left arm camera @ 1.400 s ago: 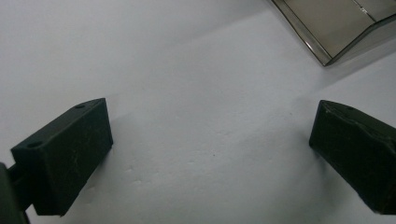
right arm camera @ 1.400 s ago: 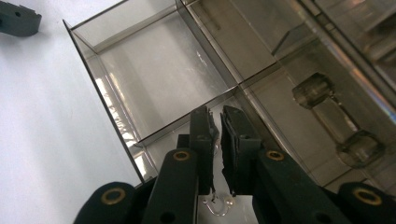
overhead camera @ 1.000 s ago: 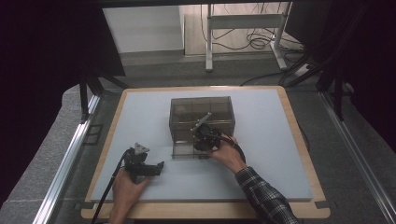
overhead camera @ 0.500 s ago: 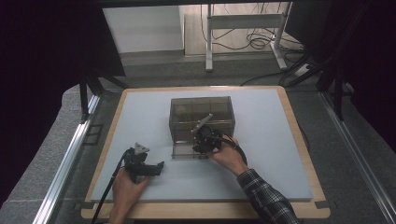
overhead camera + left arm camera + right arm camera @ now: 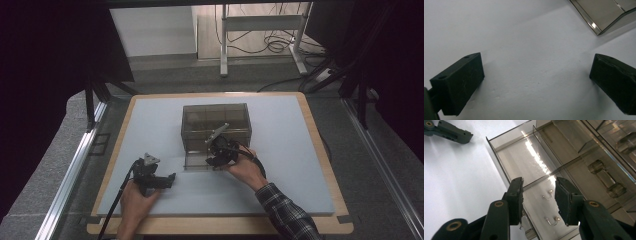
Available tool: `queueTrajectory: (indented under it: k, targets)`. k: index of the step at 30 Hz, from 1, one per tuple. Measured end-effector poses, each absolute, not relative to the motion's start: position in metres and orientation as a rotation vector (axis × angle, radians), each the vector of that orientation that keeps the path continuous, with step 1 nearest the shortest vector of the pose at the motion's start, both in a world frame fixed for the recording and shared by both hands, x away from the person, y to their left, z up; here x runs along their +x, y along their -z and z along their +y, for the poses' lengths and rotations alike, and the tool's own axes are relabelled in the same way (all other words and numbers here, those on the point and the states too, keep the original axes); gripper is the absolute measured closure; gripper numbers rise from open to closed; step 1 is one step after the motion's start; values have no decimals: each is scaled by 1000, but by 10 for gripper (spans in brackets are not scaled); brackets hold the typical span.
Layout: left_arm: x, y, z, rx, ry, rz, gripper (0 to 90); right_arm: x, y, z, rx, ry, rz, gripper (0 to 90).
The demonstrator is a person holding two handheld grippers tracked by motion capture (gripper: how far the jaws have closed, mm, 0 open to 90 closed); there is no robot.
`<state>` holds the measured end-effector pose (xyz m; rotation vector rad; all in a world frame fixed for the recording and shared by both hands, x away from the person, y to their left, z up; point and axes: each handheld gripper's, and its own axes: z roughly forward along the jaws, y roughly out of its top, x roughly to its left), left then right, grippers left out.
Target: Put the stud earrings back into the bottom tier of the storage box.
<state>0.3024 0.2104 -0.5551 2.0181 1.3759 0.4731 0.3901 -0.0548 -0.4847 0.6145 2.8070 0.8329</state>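
A smoky clear drawer box (image 5: 216,125) stands mid-board with its lowest drawer (image 5: 524,160) pulled out toward me. Two pearl hook earrings (image 5: 548,194) (image 5: 552,220) lie in the drawer's near compartment. My right gripper (image 5: 220,150) hangs over that compartment, tilted down. Its jaws (image 5: 538,182) have just been opening and stand apart, gripping nothing, with one earring lying on the drawer floor below the gap. My left gripper (image 5: 167,181) rests low on the white board at the front left, jaws (image 5: 536,75) wide open and empty, pointing toward the drawer's corner (image 5: 604,15).
The white board (image 5: 300,150) has a wooden rim and bare room on either side of the box. The upper drawers hold clear knob-like pieces (image 5: 606,180). The left gripper (image 5: 449,131) lies at the top left of the right gripper view.
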Motion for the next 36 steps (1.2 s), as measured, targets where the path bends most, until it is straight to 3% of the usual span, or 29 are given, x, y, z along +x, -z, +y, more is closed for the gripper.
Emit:
queueTrajectory:
  k: [36]
  targets:
    - [303,555,211,2022,-476,1373,0,364,479,-73,602,-900,2743,235]
